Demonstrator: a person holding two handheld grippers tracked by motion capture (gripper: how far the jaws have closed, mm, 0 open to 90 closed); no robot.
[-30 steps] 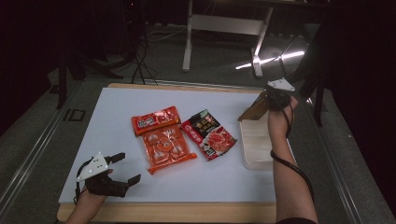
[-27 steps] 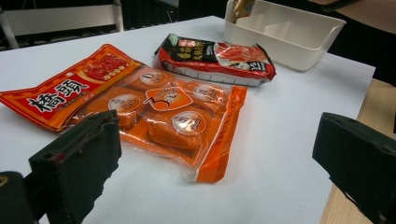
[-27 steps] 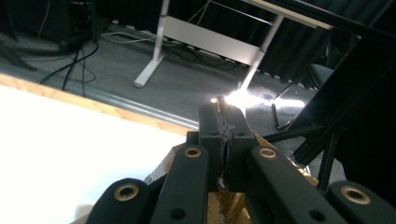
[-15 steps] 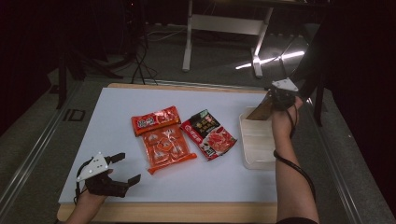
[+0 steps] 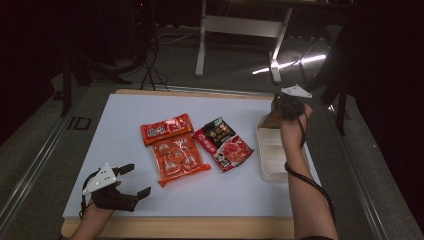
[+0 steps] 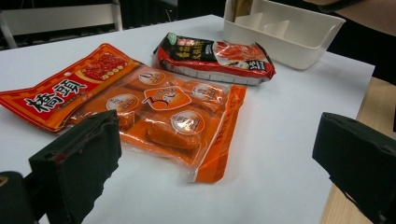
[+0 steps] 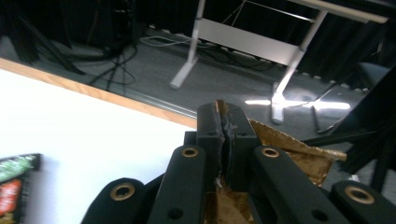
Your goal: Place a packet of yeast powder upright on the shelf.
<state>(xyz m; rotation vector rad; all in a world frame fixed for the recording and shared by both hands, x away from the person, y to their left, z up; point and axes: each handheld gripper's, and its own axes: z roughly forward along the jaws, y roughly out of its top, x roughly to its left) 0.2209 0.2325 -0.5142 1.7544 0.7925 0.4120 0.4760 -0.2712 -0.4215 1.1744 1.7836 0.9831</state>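
My right gripper [image 5: 289, 106] hangs over the table's far right edge, by the far end of the white divided tray [image 5: 272, 150]. In the right gripper view its jaws [image 7: 225, 116] are shut on a crumpled brown sheet [image 7: 299, 154], which pokes out beside the hand [image 5: 270, 120]. My left gripper [image 5: 137, 180] rests open at the near left of the white mat, jaws wide with nothing between them. In the left gripper view it [image 6: 215, 154] faces the orange snack pack [image 6: 173, 112].
A red-orange pack with large characters [image 5: 166, 127] touches the orange pack [image 5: 177, 156]. A red and black pouch [image 5: 223, 144] lies between them and the tray [image 6: 299, 42]. Wooden table edge [image 5: 190, 227] borders the mat. Beyond the table stand a desk frame [image 5: 235, 25] and cables.
The brown sheet in my right gripper has swung in toward the hand, so less of it shows beside the tray. The left gripper has not moved.
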